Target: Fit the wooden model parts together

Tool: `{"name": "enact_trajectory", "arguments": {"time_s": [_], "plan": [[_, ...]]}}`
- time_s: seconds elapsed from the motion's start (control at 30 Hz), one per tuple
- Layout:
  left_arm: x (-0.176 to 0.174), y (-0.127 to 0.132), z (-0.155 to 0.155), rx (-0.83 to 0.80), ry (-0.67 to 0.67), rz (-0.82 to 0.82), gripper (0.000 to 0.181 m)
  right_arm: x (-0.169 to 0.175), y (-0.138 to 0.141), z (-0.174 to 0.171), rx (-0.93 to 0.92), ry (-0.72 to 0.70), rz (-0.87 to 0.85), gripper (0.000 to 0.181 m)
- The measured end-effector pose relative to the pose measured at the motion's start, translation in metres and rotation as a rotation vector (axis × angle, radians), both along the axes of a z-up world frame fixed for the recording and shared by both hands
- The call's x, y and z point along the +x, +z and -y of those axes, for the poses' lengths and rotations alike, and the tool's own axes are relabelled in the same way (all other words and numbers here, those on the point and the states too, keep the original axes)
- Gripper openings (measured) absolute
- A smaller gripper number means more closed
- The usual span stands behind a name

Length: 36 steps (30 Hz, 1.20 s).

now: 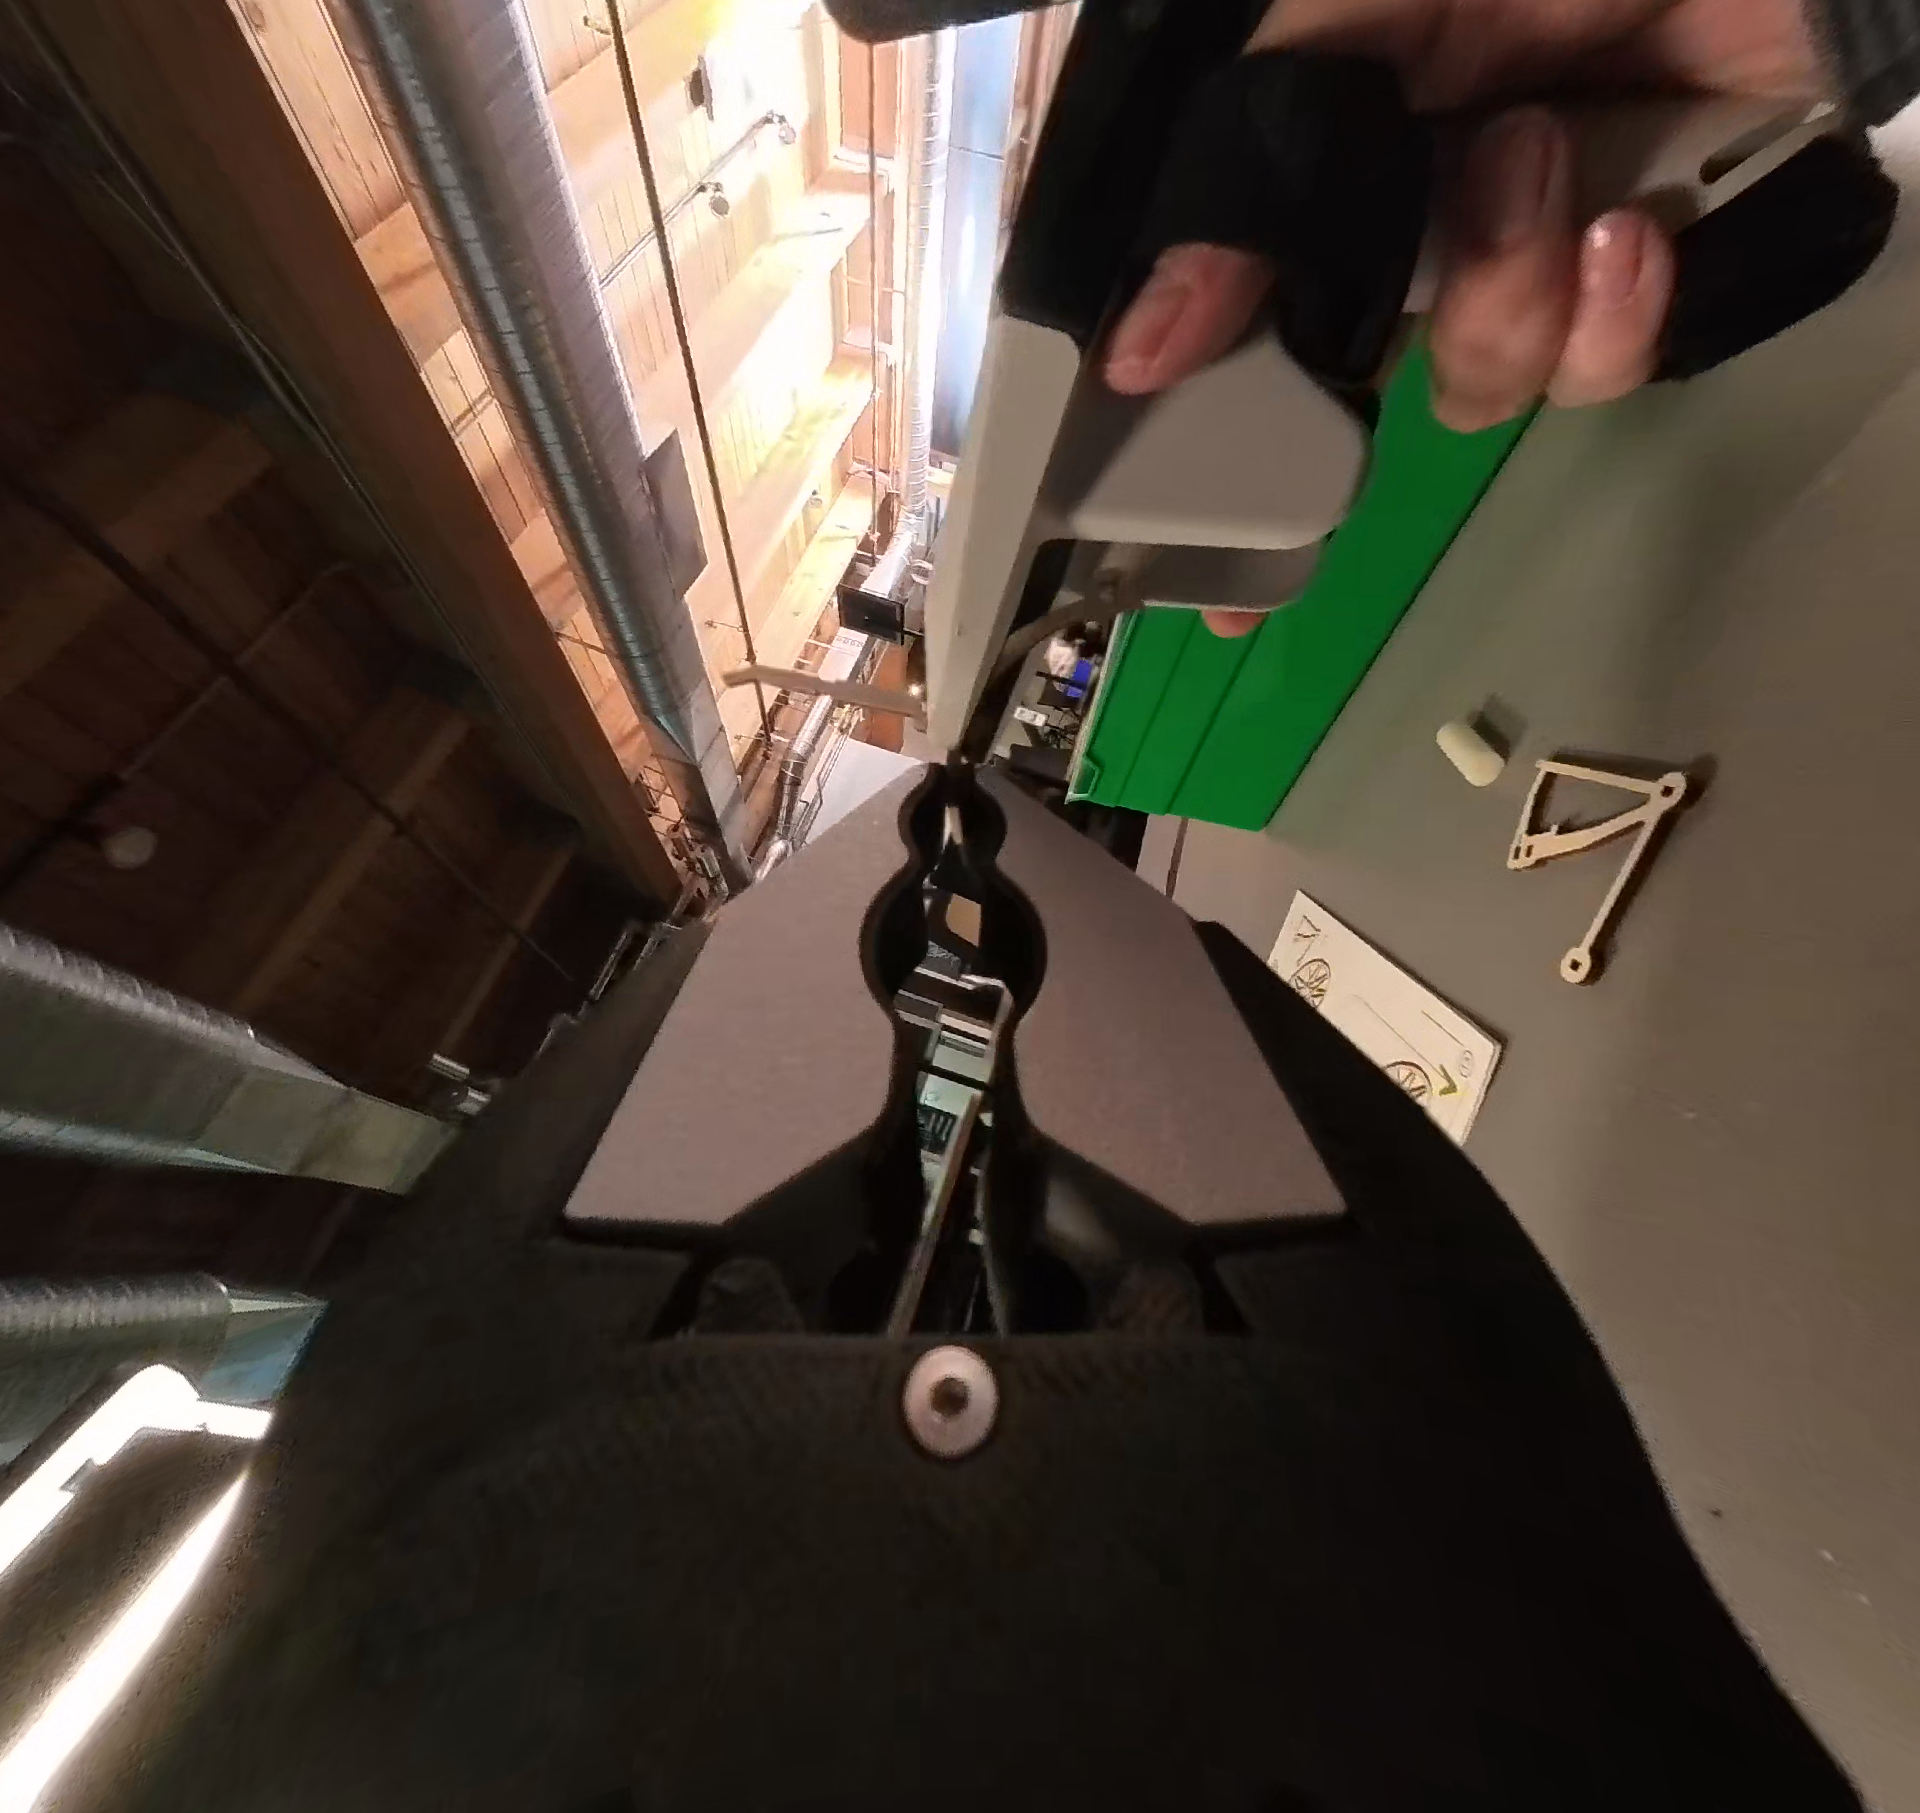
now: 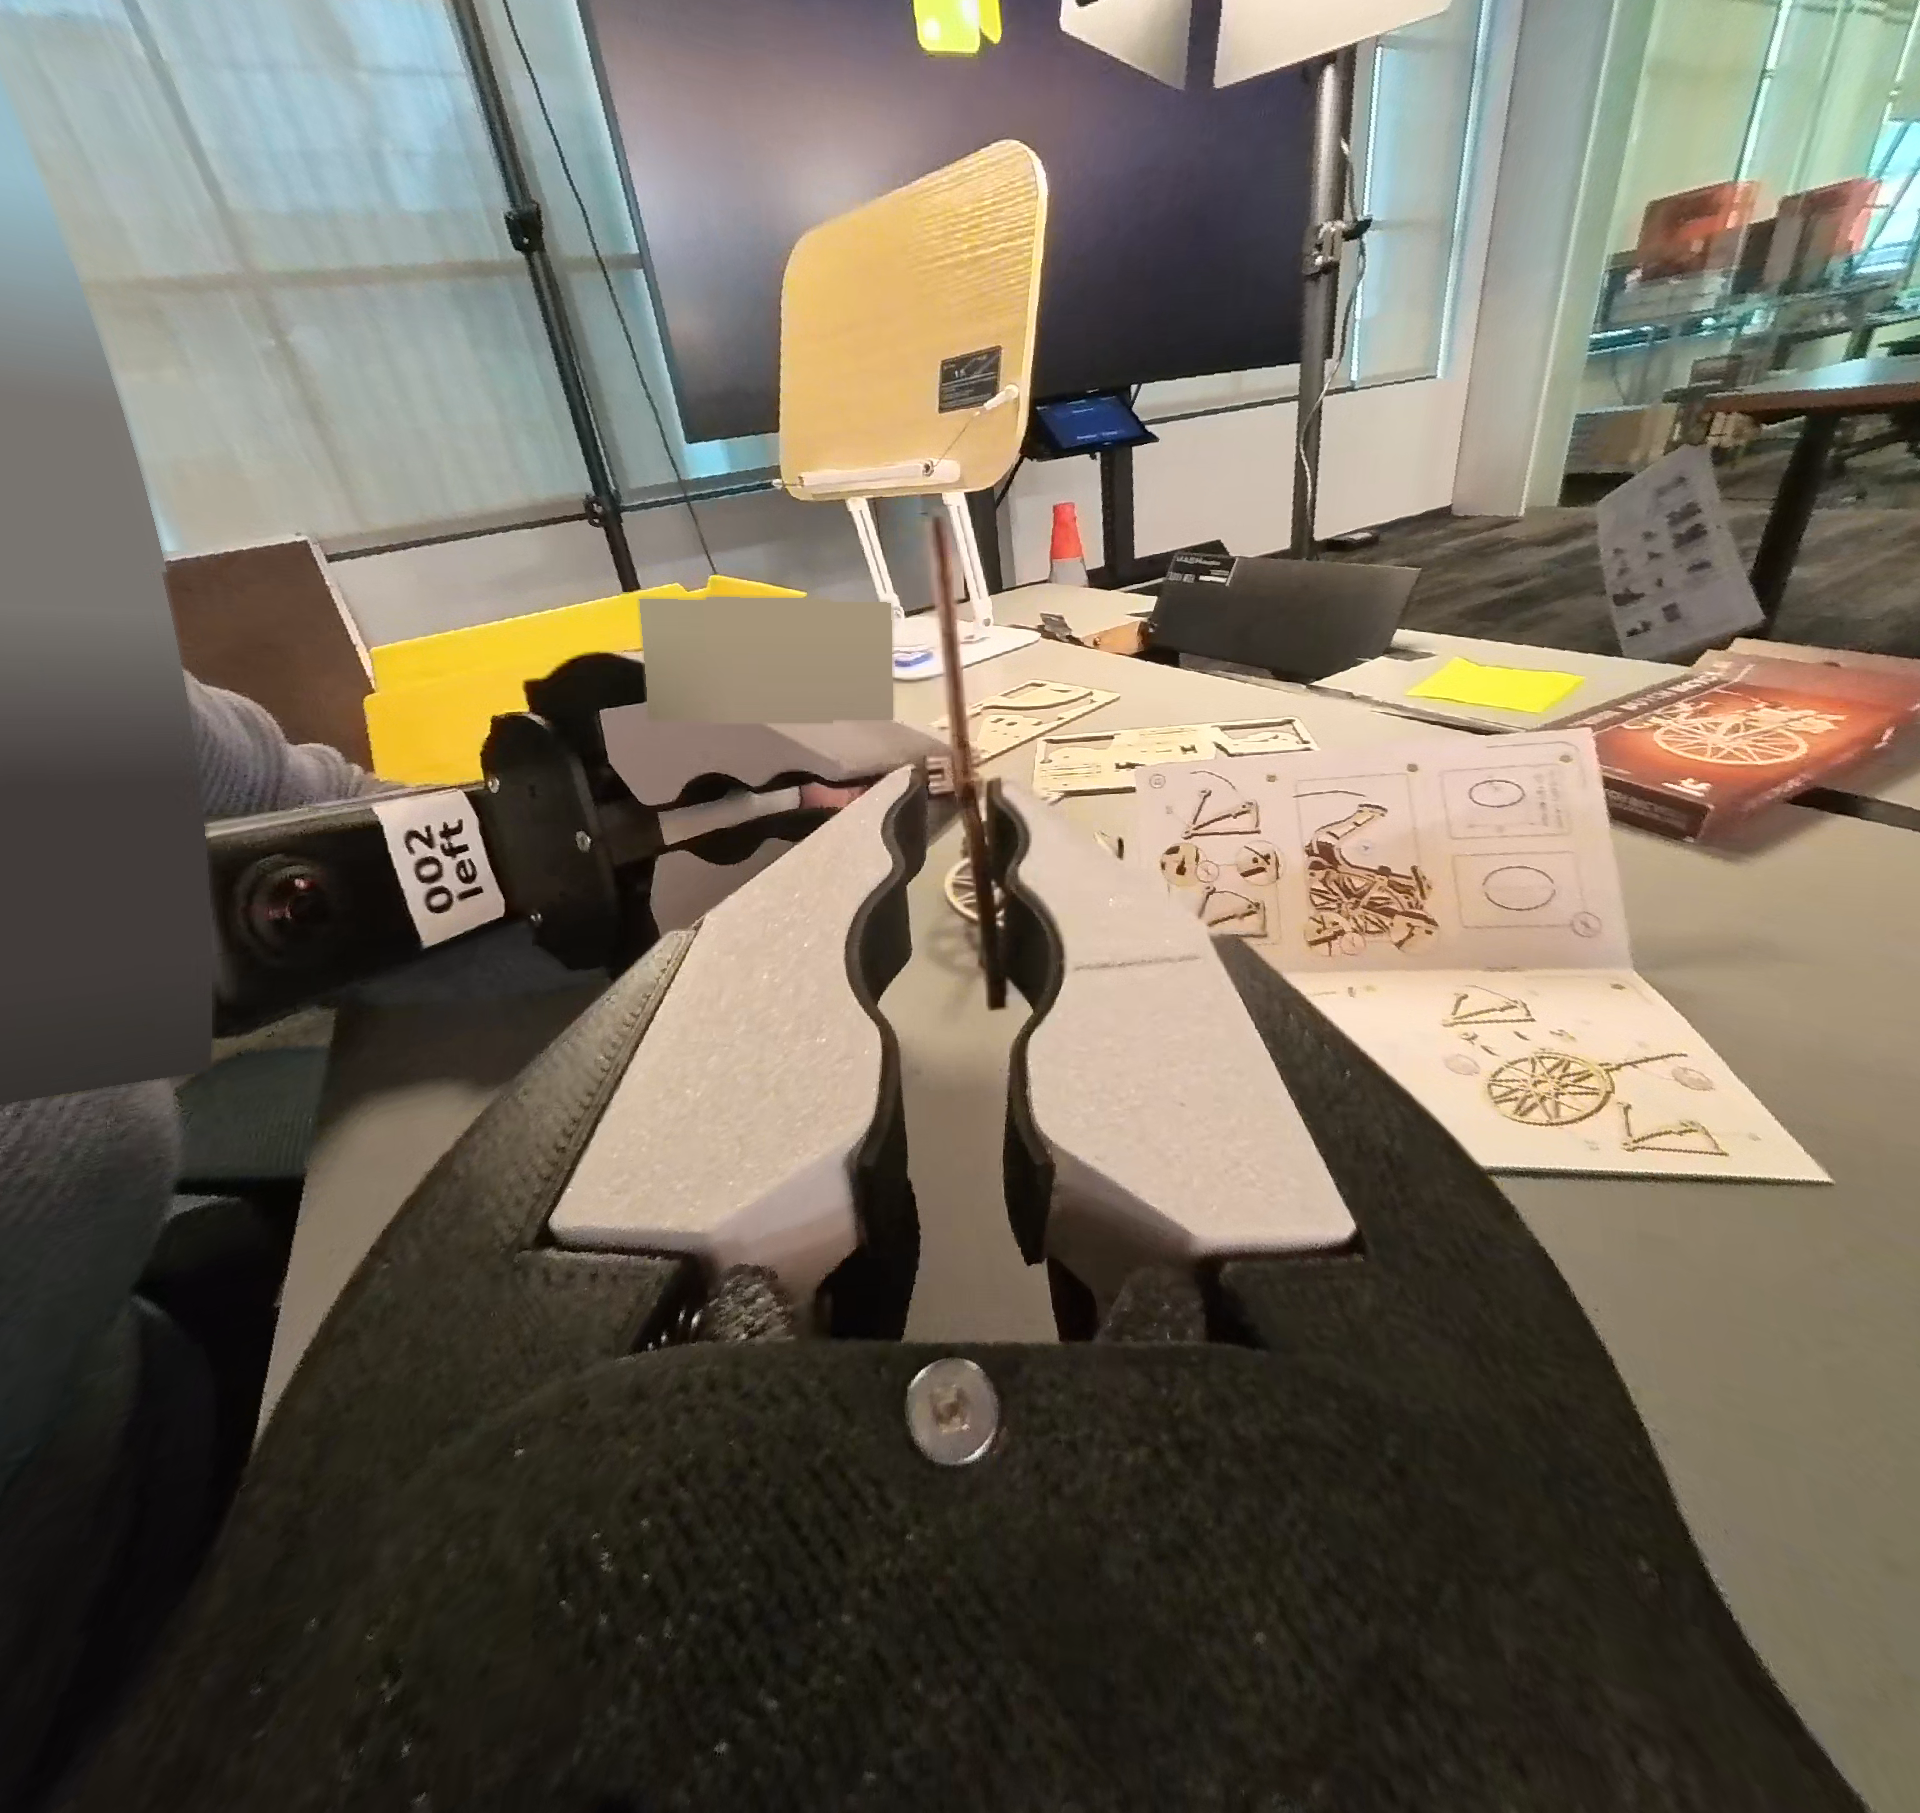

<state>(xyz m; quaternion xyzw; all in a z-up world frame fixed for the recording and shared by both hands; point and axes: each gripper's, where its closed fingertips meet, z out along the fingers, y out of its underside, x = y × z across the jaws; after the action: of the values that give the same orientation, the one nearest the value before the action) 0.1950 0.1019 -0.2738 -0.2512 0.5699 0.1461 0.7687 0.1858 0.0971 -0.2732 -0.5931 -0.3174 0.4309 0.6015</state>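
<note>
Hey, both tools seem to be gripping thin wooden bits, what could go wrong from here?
1. The right tool pinches the thin dark wooden strip only at its fingertips, most of it standing free above; side force might snap or twist it.
2. The left tool is tipped sideways and shows little of its thin part, so alignment may be misjudged.

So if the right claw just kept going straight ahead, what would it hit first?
Probably the left claw, whose tips sit just past the thin wooden piece that the right claw grips. Beyond lie wooden part sheets; depth is unclear.
</note>
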Motion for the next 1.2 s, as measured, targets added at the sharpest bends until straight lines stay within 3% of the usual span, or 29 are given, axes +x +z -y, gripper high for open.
{"name": "enact_trajectory", "arguments": {"time_s": [0.4, 0.5, 0.6, 0.7, 0.83, 1.07, 1.13, 1.2], "plan": [[0.001, -0.001, -0.001, 0.032, 0.01, -0.019, 0.001, -0.001, -0.001, 0.001, 0.066, -0.035, 0.07, 0.005], [0.001, 0.001, 0.001, 0.036, -0.004, -0.008, 0.001, -0.001, 0.0, 0.003, 0.161, -0.069, 0.116, 0.006], [0.004, -0.007, -0.004, -0.108, -0.056, 0.009, 0.006, 0.003, -0.004, 0.0, 0.325, -0.166, 0.263, 0.007], [0.006, -0.029, -0.006, -0.418, -0.178, -0.04, 0.046, 0.009, -0.013, -0.003, 0.475, -0.231, 0.429, 0.007], [0.002, -0.023, 0.007, -0.721, -0.383, -0.007, 0.049, 0.01, -0.032, -0.004, 0.551, -0.209, 0.576, 0.007], [0.006, -0.026, 0.017, -0.767, -0.428, -0.033, 0.013, 0.006, -0.044, 0.0, 0.545, -0.155, 0.618, 0.007], [0.006, -0.029, 0.018, -0.788, -0.428, -0.043, 0.018, 0.007, -0.046, -0.003, 0.518, -0.164, 0.618, 0.007], [0.005, -0.029, 0.013, -0.799, -0.409, -0.03, 0.034, 0.011, -0.042, -0.009, 0.428, -0.193, 0.551, 0.007]]}}
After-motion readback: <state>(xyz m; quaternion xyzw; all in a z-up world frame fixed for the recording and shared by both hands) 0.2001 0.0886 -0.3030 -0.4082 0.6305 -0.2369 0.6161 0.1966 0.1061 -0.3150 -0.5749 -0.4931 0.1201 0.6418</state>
